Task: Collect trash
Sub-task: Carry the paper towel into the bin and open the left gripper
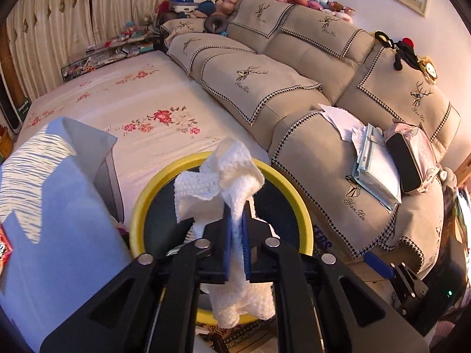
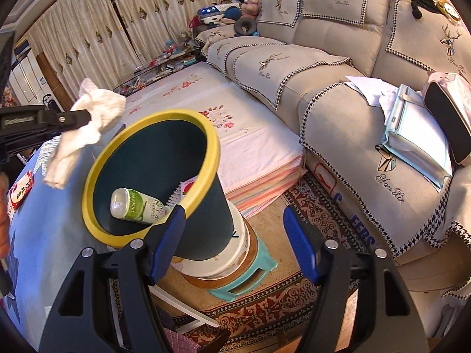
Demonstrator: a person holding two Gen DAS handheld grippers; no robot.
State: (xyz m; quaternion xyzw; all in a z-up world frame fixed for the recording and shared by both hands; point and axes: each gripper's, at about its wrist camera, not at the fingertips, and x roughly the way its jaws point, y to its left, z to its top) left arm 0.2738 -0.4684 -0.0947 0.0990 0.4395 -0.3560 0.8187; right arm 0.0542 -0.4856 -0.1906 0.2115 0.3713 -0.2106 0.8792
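A crumpled white tissue (image 1: 223,170) is pinched between the blue pads of my left gripper (image 1: 236,214), which is shut on it. It hangs right over the mouth of a dark bin with a yellow rim (image 1: 147,194). In the right wrist view, the tissue (image 2: 94,111) and left gripper (image 2: 85,116) sit just left of and above the bin's rim (image 2: 206,135). Inside the bin lie a green and white can (image 2: 135,206) and a small packet (image 2: 188,188). My right gripper (image 2: 233,210) stands open in front of the bin, its left finger (image 2: 167,241) overlapping the rim, with nothing held.
The bin stands on a white bucket (image 2: 235,253) on a teal stool (image 2: 253,276), over a patterned rug (image 2: 279,309). A beige sofa (image 1: 294,88) with papers (image 1: 376,170) is on the right. A floral mattress (image 1: 132,103) lies behind, and a blue cloth-covered surface (image 1: 44,206) is on the left.
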